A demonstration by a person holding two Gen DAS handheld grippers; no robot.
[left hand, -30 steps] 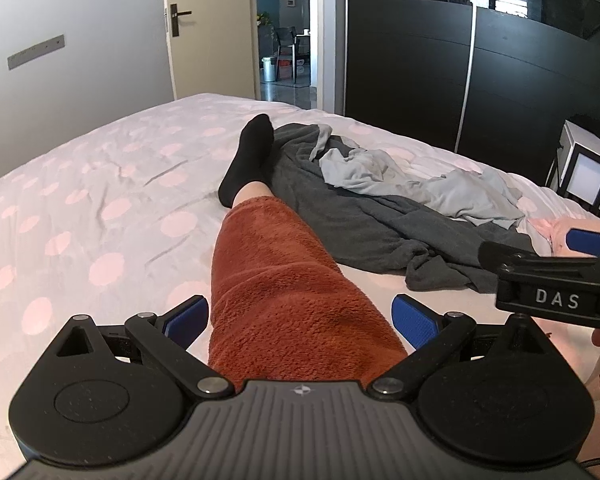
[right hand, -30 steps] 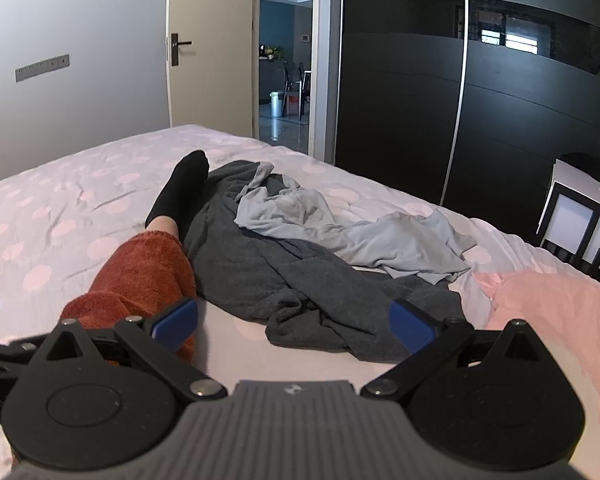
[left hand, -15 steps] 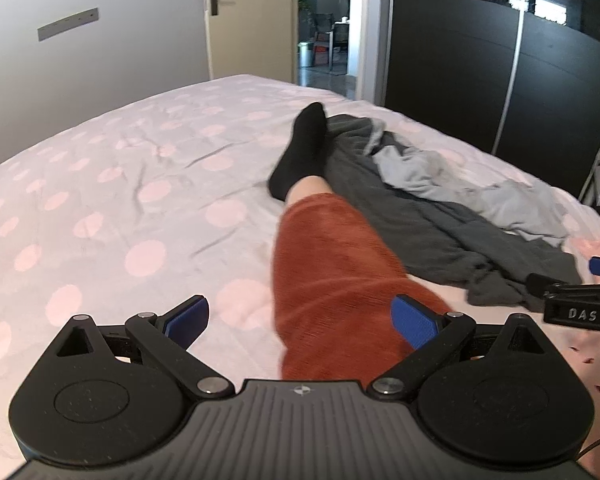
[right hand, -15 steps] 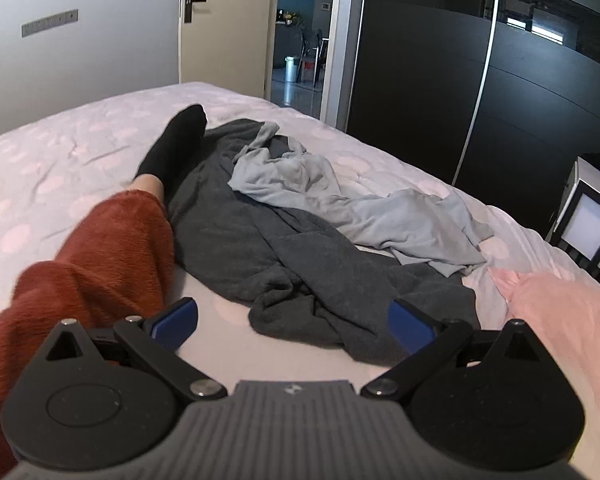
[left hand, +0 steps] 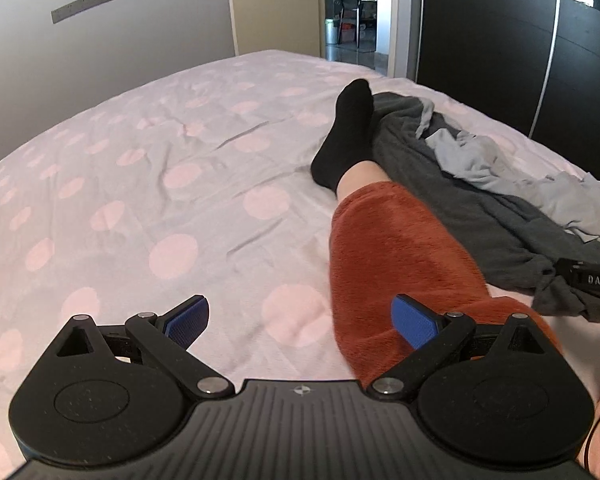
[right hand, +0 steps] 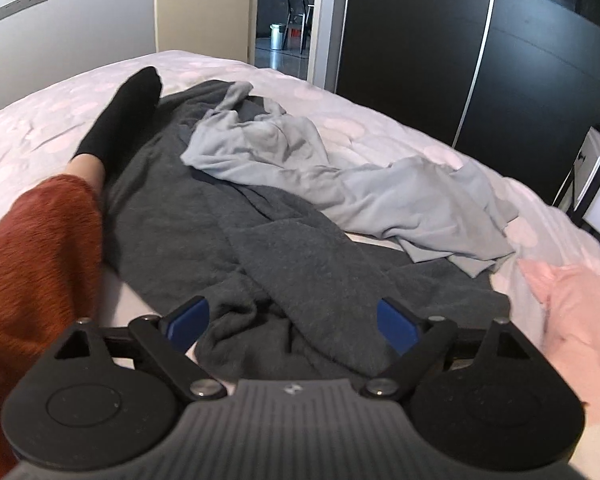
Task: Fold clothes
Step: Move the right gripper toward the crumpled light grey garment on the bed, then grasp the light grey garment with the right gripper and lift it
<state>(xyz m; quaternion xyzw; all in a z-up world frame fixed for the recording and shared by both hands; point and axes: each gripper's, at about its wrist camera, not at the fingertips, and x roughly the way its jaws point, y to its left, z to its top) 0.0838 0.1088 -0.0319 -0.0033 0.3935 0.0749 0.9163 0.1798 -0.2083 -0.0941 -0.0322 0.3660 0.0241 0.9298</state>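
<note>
A crumpled dark grey garment [right hand: 228,240] lies on the bed with a light blue garment [right hand: 364,188] heaped over its far side; both also show in the left wrist view, the grey one [left hand: 480,208] and the blue one [left hand: 540,188]. My right gripper [right hand: 296,320] is open and empty, low over the near edge of the grey garment. My left gripper [left hand: 300,320] is open and empty over bare sheet, left of the clothes. The right gripper's tip [left hand: 588,278] shows at the right edge of the left wrist view.
The person's leg in rust fleece trousers [left hand: 396,256] and a black sock [left hand: 348,132] lies between the grippers. The bed has a white sheet with pink dots [left hand: 140,200]. A pink fabric [right hand: 580,320] lies at right. A dark wardrobe [right hand: 440,40] and a white cabinet [right hand: 596,200] stand beyond.
My left gripper has swung left, off the leg and over the bare sheet. My right gripper has moved forward and down toward the grey garment. Both stay open.
</note>
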